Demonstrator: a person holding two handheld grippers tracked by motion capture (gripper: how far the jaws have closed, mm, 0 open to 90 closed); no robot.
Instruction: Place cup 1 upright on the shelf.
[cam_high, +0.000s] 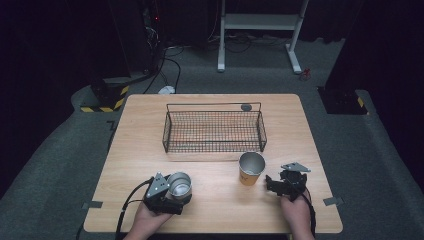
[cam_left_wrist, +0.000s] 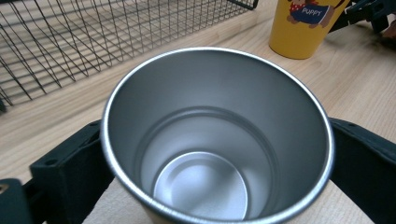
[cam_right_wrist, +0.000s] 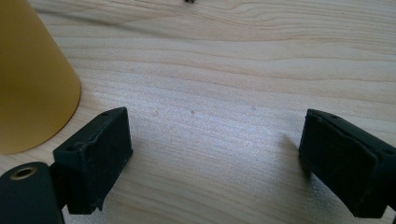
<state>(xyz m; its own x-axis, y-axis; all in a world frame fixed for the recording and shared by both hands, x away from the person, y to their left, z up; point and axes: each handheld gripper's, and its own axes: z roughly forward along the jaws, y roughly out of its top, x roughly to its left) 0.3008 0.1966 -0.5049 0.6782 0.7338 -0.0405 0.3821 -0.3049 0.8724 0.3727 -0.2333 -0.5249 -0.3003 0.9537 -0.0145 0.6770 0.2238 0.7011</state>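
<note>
The left gripper (cam_high: 172, 196) has a steel cup (cam_high: 179, 184) standing between its two black jaws, which sit against the cup's sides near the rim; in the left gripper view the steel cup (cam_left_wrist: 217, 135) is seen from above, upright and empty, its brushed inner wall and flat round bottom bare. This cup stands on the wooden table (cam_high: 135, 145) near the front edge, on the person's left. The right gripper (cam_high: 280, 184) rests low over the table with its jaws spread wide and nothing between them; in the right gripper view only bare wood grain lies between the two black pads. Just beside its left jaw stands a yellow cup (cam_right_wrist: 32, 84), not touched by it. From above, the yellow cup (cam_high: 250, 169) stands upright between the two grippers, nearer the right one, with a metal-coloured inside that looks empty; in the left gripper view its side carries a cartoon print with the word PUPPY. Behind both cups, toward the middle of the table, sits a black wire basket (cam_high: 214, 146), with nothing inside it. The yellow cup stands just in front of the basket's right front corner.
</note>
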